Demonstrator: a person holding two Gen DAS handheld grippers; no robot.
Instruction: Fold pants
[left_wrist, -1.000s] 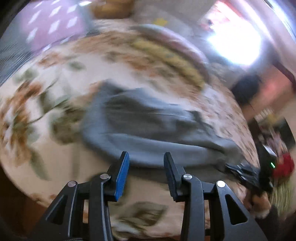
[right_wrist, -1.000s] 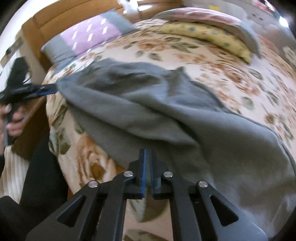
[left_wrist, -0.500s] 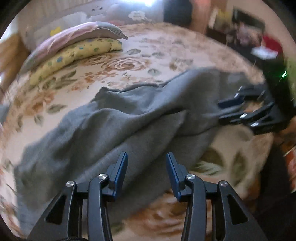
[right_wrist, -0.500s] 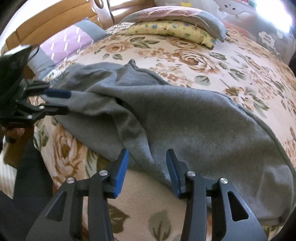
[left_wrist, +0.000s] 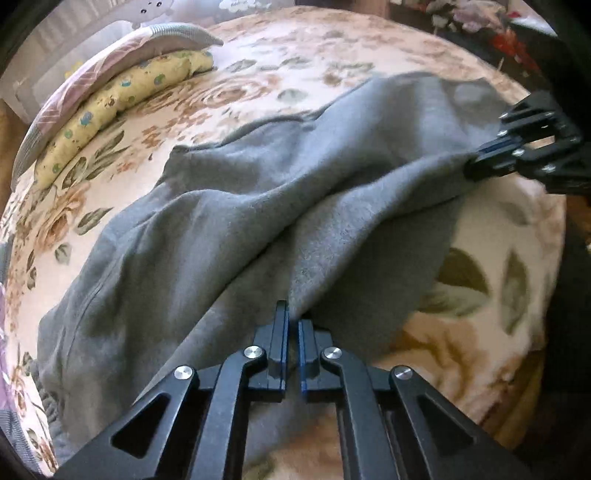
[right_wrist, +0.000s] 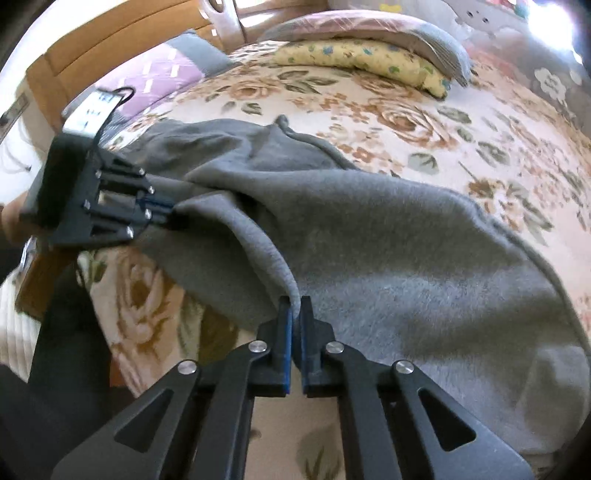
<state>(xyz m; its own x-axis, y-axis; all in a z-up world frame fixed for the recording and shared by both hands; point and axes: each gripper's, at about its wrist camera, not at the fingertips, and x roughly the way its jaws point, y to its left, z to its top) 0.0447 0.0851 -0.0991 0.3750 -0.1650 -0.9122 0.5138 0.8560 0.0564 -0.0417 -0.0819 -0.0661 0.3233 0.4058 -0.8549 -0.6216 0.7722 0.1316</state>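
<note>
Both grippers, jaws apart half a second ago, are now pinched together on cloth. Left gripper (left_wrist: 290, 325) clamps a raised fold of the grey pants (left_wrist: 229, 229), a ridge of fabric pulled up between its blue-lined pads. Right gripper (right_wrist: 294, 317) clamps a rolled hem edge of the same pants (right_wrist: 388, 236).

Each gripper shows in the other's view: the right gripper (left_wrist: 476, 162) at the right edge, shut on a corner of cloth drawn taut toward it; the left gripper (right_wrist: 162, 210) at the left, likewise shut on a pulled point.

Pants lie on the floral blanket (left_wrist: 229, 92) of the bed, near its front edge. In the left wrist view the long axis runs from lower left to upper right, a crease following that diagonal. Near edge is lifted between the two grip points; the rest rests on the blanket.

Material: thick, matte, fleecy knit, mid grey, with soft rounded folds. Blanket is plush, cream with tan roses and olive leaves. Yellow flower-print pillow (right_wrist: 362, 62) at the far side, long and flattish, with a pink-and-grey striped pillow (right_wrist: 373, 29) lying on top of it. Purple quilted pillow (right_wrist: 162, 74) against a wooden headboard (right_wrist: 96, 44).
</note>
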